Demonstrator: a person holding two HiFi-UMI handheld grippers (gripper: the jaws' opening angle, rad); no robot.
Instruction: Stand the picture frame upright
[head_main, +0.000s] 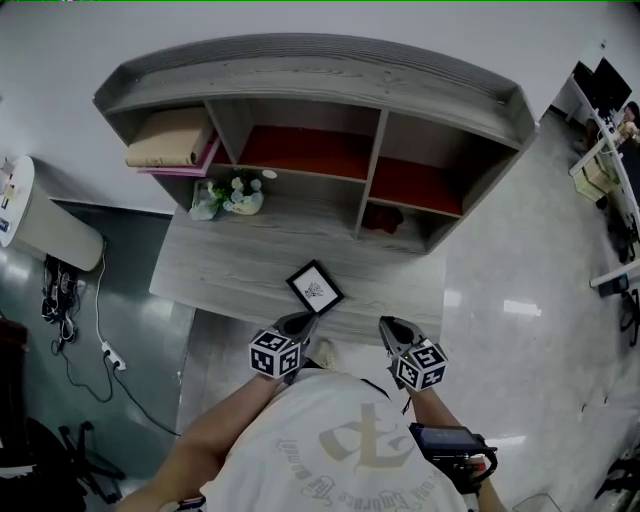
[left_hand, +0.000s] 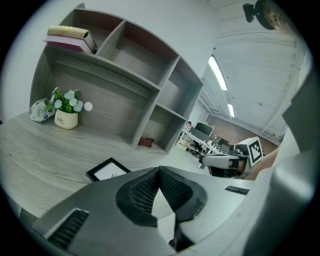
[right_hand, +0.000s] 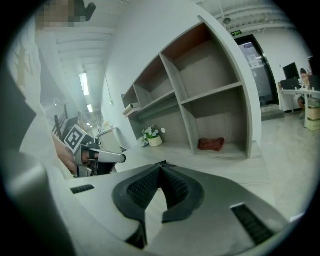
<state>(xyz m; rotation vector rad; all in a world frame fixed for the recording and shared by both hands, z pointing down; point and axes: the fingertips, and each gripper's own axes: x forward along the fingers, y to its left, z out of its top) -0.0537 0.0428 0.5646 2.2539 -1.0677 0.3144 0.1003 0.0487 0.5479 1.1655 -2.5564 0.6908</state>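
Note:
A small black picture frame (head_main: 315, 287) with a white print lies flat on the grey wooden desk (head_main: 230, 265), near the desk's front edge. It shows again in the left gripper view, frame (left_hand: 107, 170), just past my jaws. My left gripper (head_main: 302, 319) hovers at the desk's front edge right below the frame, jaws shut and empty (left_hand: 159, 169). My right gripper (head_main: 388, 324) sits a little to the right of the frame, also at the desk's edge, jaws closed tip to tip with nothing between them (right_hand: 161, 165).
A shelf unit (head_main: 330, 80) stands at the back of the desk. It holds books (head_main: 172, 140) at top left and a red cloth (head_main: 383, 218) in the lower right cubby. A small flower pot (head_main: 238, 195) stands on the desk at left. Glossy floor lies to the right.

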